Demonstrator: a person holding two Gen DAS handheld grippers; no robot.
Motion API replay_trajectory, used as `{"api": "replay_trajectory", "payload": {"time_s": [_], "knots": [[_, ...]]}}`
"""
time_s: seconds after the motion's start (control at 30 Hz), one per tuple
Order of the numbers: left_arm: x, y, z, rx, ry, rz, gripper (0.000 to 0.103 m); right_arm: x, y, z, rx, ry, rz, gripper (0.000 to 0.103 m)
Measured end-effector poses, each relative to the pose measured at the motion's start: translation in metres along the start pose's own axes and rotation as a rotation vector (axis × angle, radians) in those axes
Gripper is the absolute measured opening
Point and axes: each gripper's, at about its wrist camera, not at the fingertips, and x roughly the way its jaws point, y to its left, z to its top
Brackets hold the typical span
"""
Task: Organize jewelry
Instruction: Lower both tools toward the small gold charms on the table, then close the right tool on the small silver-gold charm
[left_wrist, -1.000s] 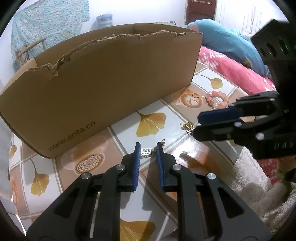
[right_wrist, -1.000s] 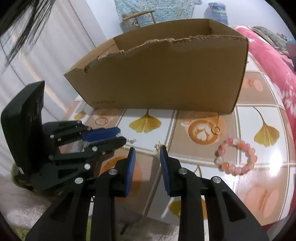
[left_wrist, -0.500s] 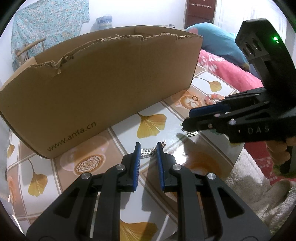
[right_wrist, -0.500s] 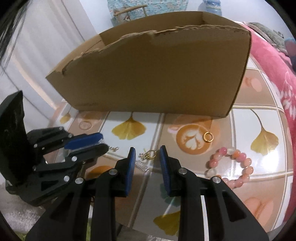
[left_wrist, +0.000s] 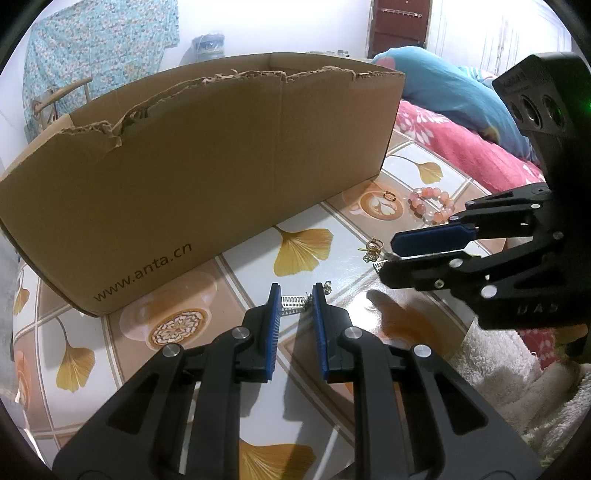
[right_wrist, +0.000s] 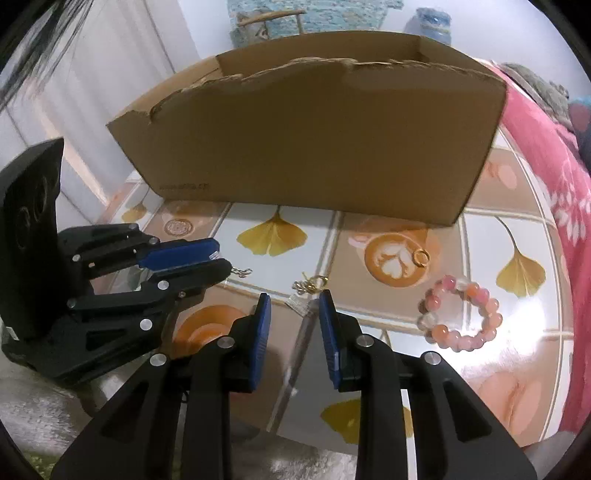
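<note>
Cardboard box (left_wrist: 207, 177) is the landmark, standing w/ torn top edge on the tiled worktop (left_wrist: 236, 280); all the jewelry lies on the tiles in front of it. Left gripper (left_wrist: 297, 295) sits low near the box's front wall, jaws narrowly apart w/ a small silver earring (left_wrist: 293, 300) lying between the tips; can't tell if the pads actually pinch it. Right gripper (right_wrist: 294, 301) is angled down to the right, jaws parted and not clamped, a gold earring (right_wrist: 310, 285) on the tiles just ahead of the tips, its little tag (right_wrist: 298, 303) reaching in between them. Farther right, a gold ring (right_wrist: 420, 256) rests on a coffee-cup tile close to the box's right corner. Pink bead bracelet (right_wrist: 460, 314) lies beyond the ring, away from the box, touching nothing.
</note>
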Motion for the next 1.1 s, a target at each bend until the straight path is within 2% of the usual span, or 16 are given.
{"api": "replay_trajectory", "payload": {"time_s": [0.17, 0.33, 0.5, 0.77, 1.1], "knots": [[0.0, 0.0, 0.0, -0.001, 0.0, 0.0, 0.016, 0.009, 0.008, 0.004, -0.027, 0.019, -0.014, 0.027], [0.0, 0.0, 0.0, -0.003, -0.001, -0.002, 0.016, 0.005, 0.008, -0.001, 0.014, 0.069, 0.094, 0.027], [0.0, 0.0, 0.0, -0.004, -0.001, 0.0, 0.016, 0.004, 0.006, 0.002, 0.013, 0.052, 0.015, 0.026], [0.0, 0.0, 0.0, -0.005, -0.002, -0.001, 0.016, 0.012, 0.012, 0.003, 0.057, 0.048, -0.002, 0.011], [-0.001, 0.001, 0.0, -0.008, -0.006, -0.004, 0.016, 0.025, 0.032, 0.008, -0.012, 0.044, -0.036, 0.011]]}}
